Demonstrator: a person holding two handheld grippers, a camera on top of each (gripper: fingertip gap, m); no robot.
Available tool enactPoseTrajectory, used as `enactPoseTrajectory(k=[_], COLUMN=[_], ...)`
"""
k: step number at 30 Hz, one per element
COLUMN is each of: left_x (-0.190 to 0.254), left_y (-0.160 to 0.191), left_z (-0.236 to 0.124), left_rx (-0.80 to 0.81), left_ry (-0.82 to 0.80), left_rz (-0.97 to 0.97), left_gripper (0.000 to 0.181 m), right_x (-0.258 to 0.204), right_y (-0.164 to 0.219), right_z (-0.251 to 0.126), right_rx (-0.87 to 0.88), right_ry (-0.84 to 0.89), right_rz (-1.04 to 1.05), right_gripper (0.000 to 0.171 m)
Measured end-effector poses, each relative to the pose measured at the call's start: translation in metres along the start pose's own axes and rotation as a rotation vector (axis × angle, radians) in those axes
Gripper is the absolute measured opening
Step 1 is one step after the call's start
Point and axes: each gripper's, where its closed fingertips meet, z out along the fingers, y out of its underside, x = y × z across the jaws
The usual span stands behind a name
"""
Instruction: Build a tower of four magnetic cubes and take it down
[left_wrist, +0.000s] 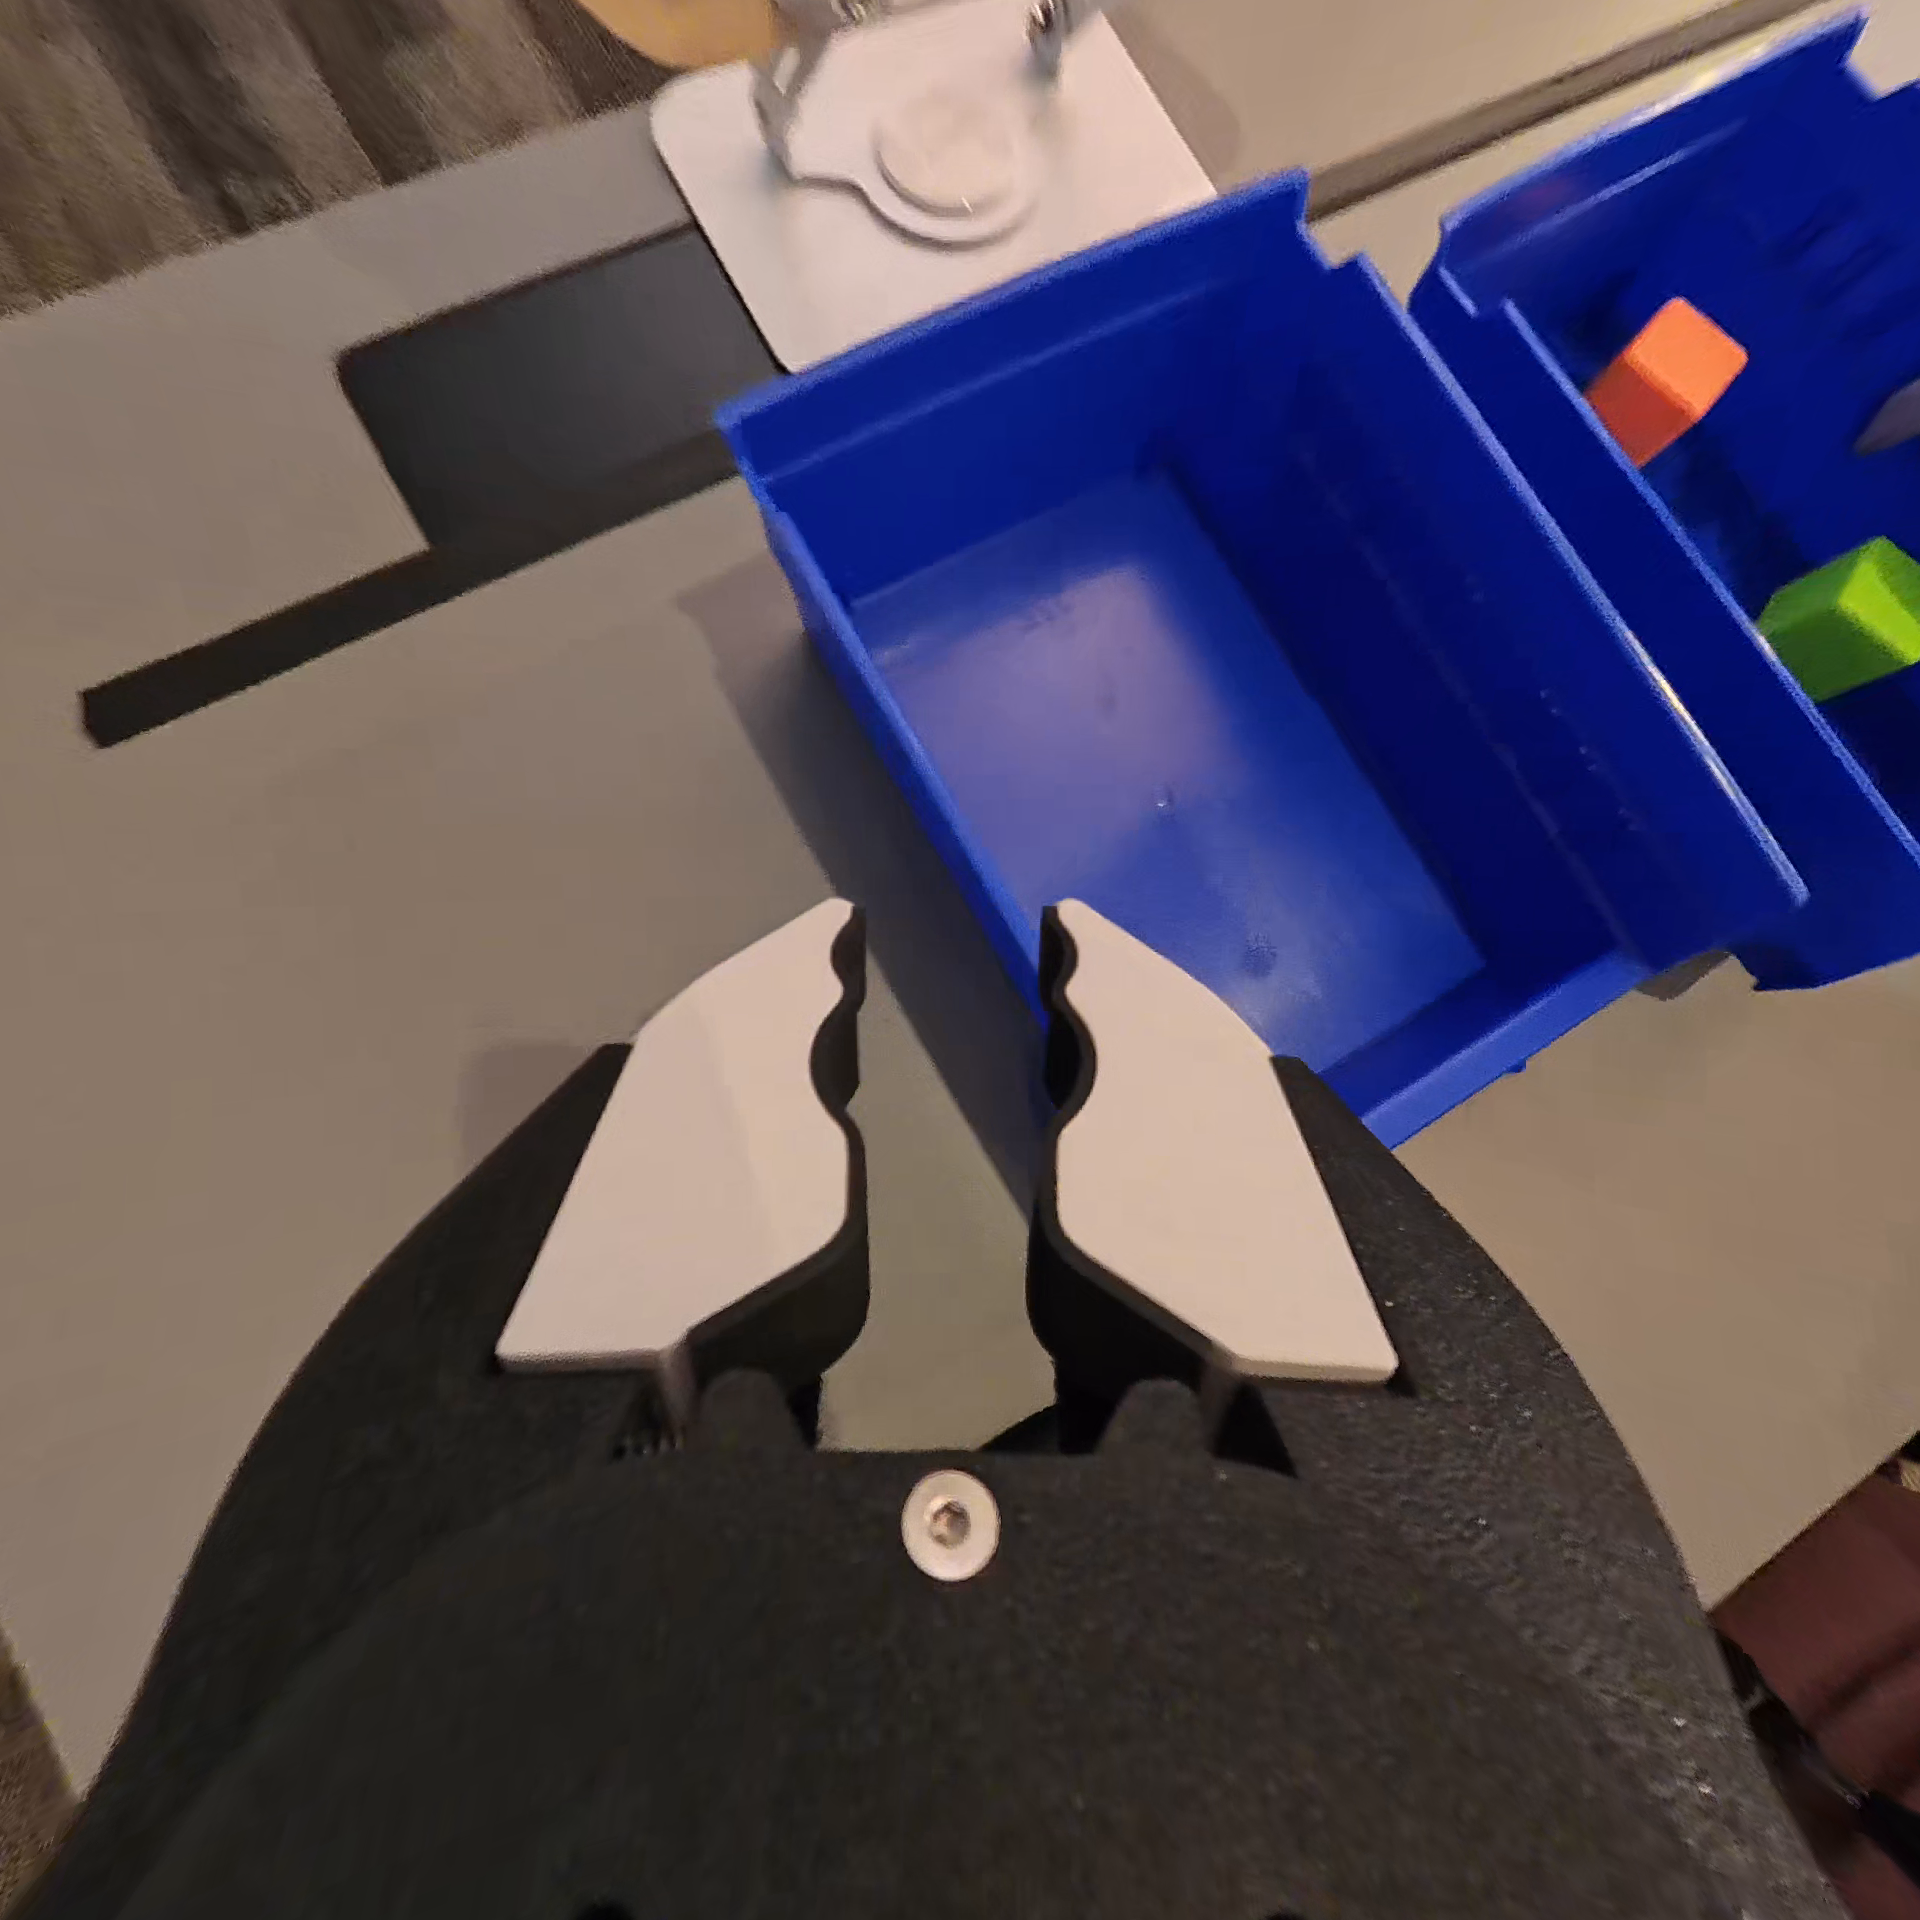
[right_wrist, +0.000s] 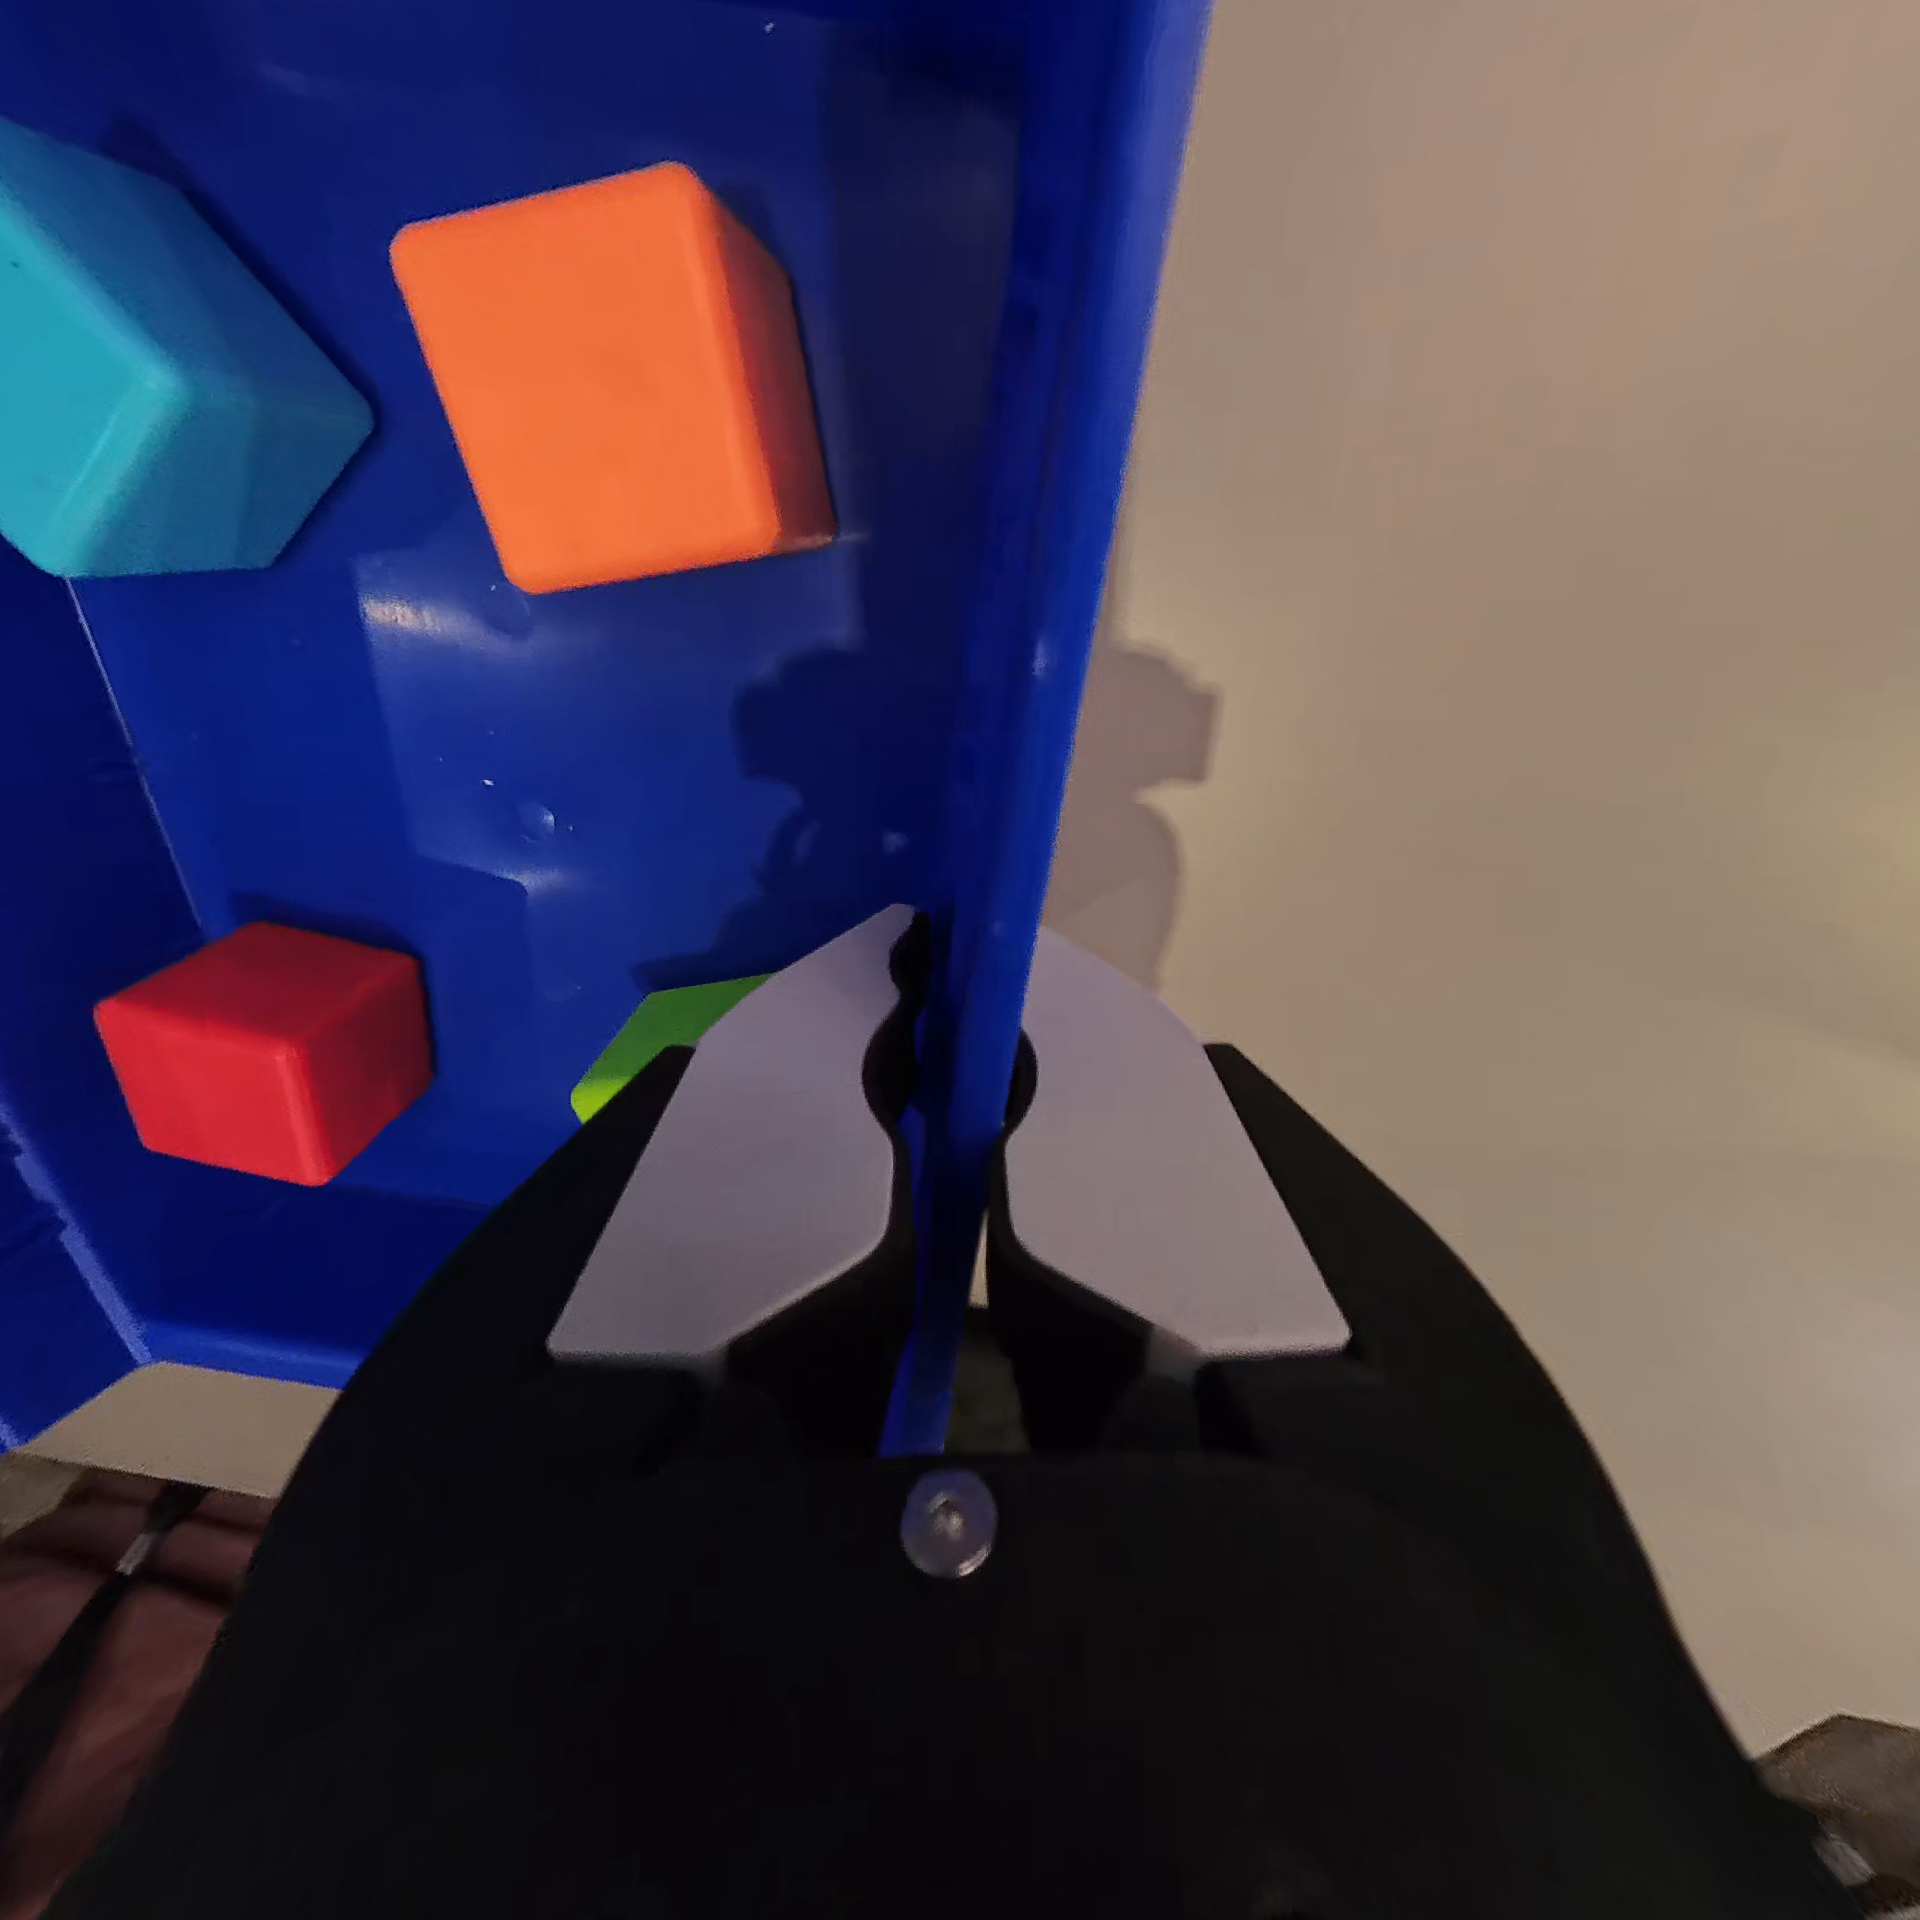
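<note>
In the right wrist view my right gripper (right_wrist: 961, 935) is shut on the side wall of a blue bin (right_wrist: 1049, 582). Inside that bin lie a teal cube (right_wrist: 135, 374), an orange cube (right_wrist: 603, 384), a red cube (right_wrist: 270, 1049) and a green cube (right_wrist: 665, 1029), the green one partly hidden behind my left finger. In the left wrist view my left gripper (left_wrist: 951, 920) is open and empty, hovering at the near corner of a second, empty blue bin (left_wrist: 1143, 748). The bin with cubes (left_wrist: 1538, 436) shows at the right, with the orange cube (left_wrist: 1668, 374) and green cube (left_wrist: 1849, 623) in it.
The bins stand on a grey table (left_wrist: 364, 935). A white stand base (left_wrist: 935, 177) sits behind the empty bin, next to a dark cut-out (left_wrist: 540, 416) in the tabletop. The table's near edge (left_wrist: 1766, 1538) runs at the lower right. Across from one pair of fingers to the other is roughly 50 cm.
</note>
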Motion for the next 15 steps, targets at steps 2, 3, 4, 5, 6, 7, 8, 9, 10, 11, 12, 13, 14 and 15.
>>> enactPoseTrajectory(k=[2, 3, 4, 5, 6, 7, 8, 9, 10, 11, 12, 13, 14, 15], left_x=[-0.005, -0.006, -0.007, -0.007, -0.008, -0.01, -0.013, -0.017, -0.021, -0.025, -0.028, -0.031, -0.033, -0.035], left_y=[-0.002, -0.004, -0.005, -0.006, -0.006, -0.005, -0.004, -0.003, -0.002, -0.002, -0.001, 0.0, 0.0, 0.0], left_z=[-0.015, -0.021, -0.026, -0.031, -0.034, -0.038, -0.041, -0.044, -0.047, -0.05, -0.054, -0.059, -0.063, -0.067], left_rx=[0.041, 0.061, 0.08, 0.097, 0.107, 0.113, 0.116, 0.119, 0.123, 0.129, 0.138, 0.147, 0.157, 0.169], left_ry=[0.0, 0.01, 0.02, 0.029, 0.037, 0.041, 0.038, 0.029, 0.014, -0.002, -0.015, -0.022, -0.024, -0.023], left_rz=[-0.009, -0.013, -0.017, -0.021, -0.023, -0.024, -0.028, -0.034, -0.039, -0.041, -0.042, -0.045, -0.049, -0.055], left_gripper=[0.031, 0.03, 0.03, 0.03, 0.029, 0.029, 0.029, 0.029, 0.029, 0.029, 0.029, 0.029, 0.029, 0.029], right_x=[-0.001, -0.001, -0.002, -0.002, -0.002, -0.002, -0.002, -0.002, -0.001, 0.001, 0.004, 0.007, 0.01, 0.014], right_y=[0.0, -0.001, -0.001, -0.002, -0.002, -0.002, -0.001, -0.001, 0.001, 0.003, 0.005, 0.007, 0.009, 0.011], right_z=[0.0, 0.0, 0.0, 0.001, 0.0, 0.0, 0.0, 0.0, -0.001, -0.002, -0.004, -0.006, -0.009, -0.013], right_rx=[-0.006, -0.008, -0.008, -0.01, -0.011, -0.015, -0.02, -0.028, -0.04, -0.053, -0.062, -0.073, -0.083, -0.09], right_ry=[-0.006, -0.012, -0.022, -0.039, -0.059, -0.08, -0.101, -0.124, -0.148, -0.167, -0.172, -0.166, -0.155, -0.144], right_rz=[0.018, 0.02, 0.016, 0.009, 0.008, 0.006, 0.0, -0.001, 0.007, 0.012, 0.007, 0.003, 0.0, -0.005], right_gripper=[0.008, 0.008, 0.008, 0.008, 0.007, 0.007, 0.008, 0.008, 0.008, 0.009, 0.009, 0.009, 0.008, 0.007])
